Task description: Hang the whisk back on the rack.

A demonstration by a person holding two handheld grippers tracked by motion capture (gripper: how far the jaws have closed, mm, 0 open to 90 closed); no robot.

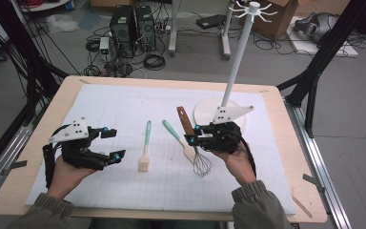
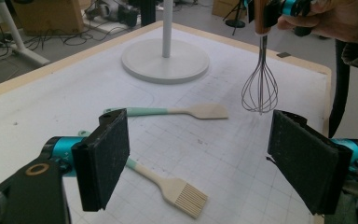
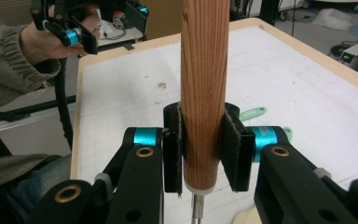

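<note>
Nearest the person, the two forearms enter from the table's near edge. The left gripper hovers over the mat's left part with its jaws spread and nothing between them; in the left gripper view its pads frame bare mat, with the brush lying just beyond and below them. The right gripper is pinched on the whisk by its wooden handle, the pads pressed against both sides of the handle near its lower end. The whisk is held off the mat: its long axis runs from the wire loops, which hang toward the person and down, up along the handle, which tilts away toward the stand. Between the grippers lie the brush and the spatula, both with teal handles pointing away from the person, the spatula's blade beside the whisk's loops. Farther off, the stand's round base sits on the mat just beyond the right gripper, its pole rising to a ring of hooks. Judged from this layout, the coming move is to hang the whisk: the stand lies directly beyond and above the right gripper, which is much the nearer of the two, so the handle's far end must be raised toward the hooks.
</note>
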